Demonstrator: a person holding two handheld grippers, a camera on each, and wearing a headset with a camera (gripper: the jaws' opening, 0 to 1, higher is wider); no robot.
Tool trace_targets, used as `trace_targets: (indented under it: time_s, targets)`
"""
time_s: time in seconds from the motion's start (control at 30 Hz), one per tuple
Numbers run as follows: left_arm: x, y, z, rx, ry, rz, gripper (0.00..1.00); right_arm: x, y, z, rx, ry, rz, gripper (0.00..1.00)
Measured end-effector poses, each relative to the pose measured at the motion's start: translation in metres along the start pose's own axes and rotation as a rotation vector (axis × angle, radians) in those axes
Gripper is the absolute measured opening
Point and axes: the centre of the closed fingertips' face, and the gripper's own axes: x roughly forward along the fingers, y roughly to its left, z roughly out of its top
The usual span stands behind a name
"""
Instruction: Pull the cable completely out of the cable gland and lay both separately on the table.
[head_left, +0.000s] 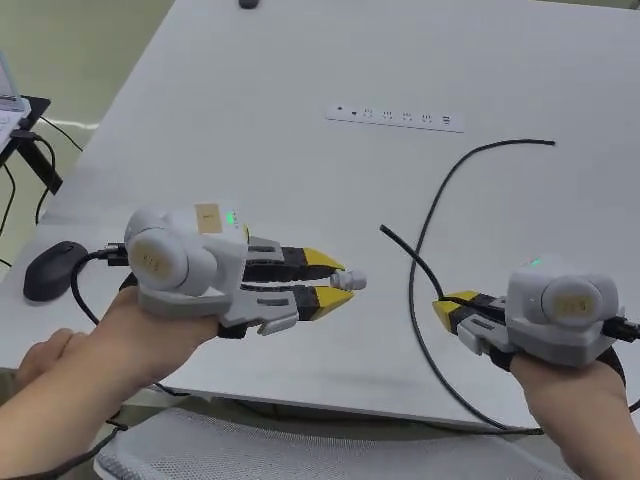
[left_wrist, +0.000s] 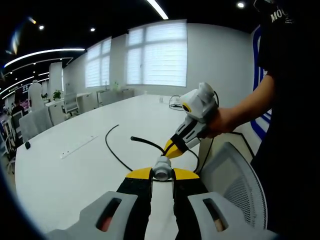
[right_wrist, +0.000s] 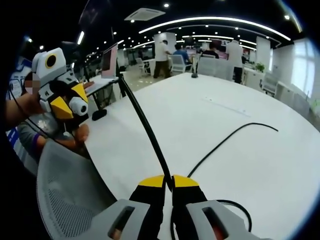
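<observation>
My left gripper (head_left: 338, 284) (left_wrist: 161, 173) is shut on a small grey-white cable gland (head_left: 349, 281) (left_wrist: 162, 167), held above the table's near edge; the gland (right_wrist: 79, 105) also shows between the yellow jaws at left in the right gripper view. My right gripper (head_left: 440, 306) (right_wrist: 168, 180) is shut on a black cable (head_left: 432, 208) (right_wrist: 145, 126). The cable's free end (head_left: 383, 229) sticks up to the left, apart from the gland. The rest of the cable curves across the white table (head_left: 300, 170) to a far end (head_left: 550, 143). The right gripper (left_wrist: 172, 148) appears in the left gripper view with the cable (left_wrist: 117, 150).
A white power strip (head_left: 395, 117) lies flat at the table's middle back. A black mouse (head_left: 52, 269) rests at the left edge with black leads trailing off it. A grey mesh chair back (head_left: 220, 445) sits under my hands. People stand by desks (right_wrist: 200, 52) far off.
</observation>
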Motion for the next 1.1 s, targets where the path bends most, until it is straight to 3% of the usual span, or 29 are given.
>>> trace_targets:
  time_s: [0.43,0.7,1.1]
  targets:
    - [0.003,0.006,-0.027,-0.034,0.013,0.009,0.15,0.011,0.008,0.022,-0.121,0.022,0.022,0.00]
    - [0.001,0.012,-0.042,-0.057,0.017,0.019,0.15,0.031,0.014,0.041,-0.177,0.042,0.055,0.00]
    - [-0.002,0.025,-0.069,-0.079,0.026,0.031,0.15,0.063,0.033,0.048,-0.292,0.098,0.110,0.00]
